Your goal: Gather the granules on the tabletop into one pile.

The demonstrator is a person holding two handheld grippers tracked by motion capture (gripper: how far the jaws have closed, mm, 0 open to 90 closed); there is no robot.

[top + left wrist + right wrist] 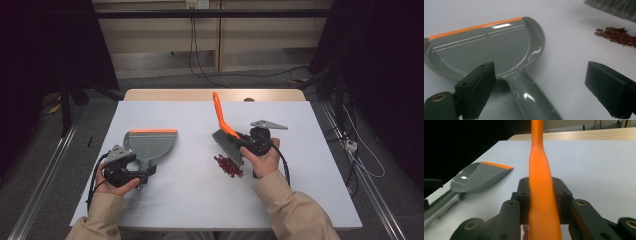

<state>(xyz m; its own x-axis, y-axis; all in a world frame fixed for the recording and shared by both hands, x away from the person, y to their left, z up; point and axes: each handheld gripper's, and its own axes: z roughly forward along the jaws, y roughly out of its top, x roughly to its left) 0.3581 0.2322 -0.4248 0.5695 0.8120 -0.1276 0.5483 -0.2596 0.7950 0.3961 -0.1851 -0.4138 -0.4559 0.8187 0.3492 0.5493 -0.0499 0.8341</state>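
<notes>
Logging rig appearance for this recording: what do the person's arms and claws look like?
Beige long sleeves cover both forearms. The left claw and right claw are black, each trailing a black cable and topped by a grey three-cornered plate. Their jaws are blocky, with brass-ringed pivots.

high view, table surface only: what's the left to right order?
left gripper → grey dustpan → orange-handled brush → pile of red beans → right gripper, shut on the brush handle. The brush, beans and right gripper overlap somewhat in x, so their order is loose.
</notes>
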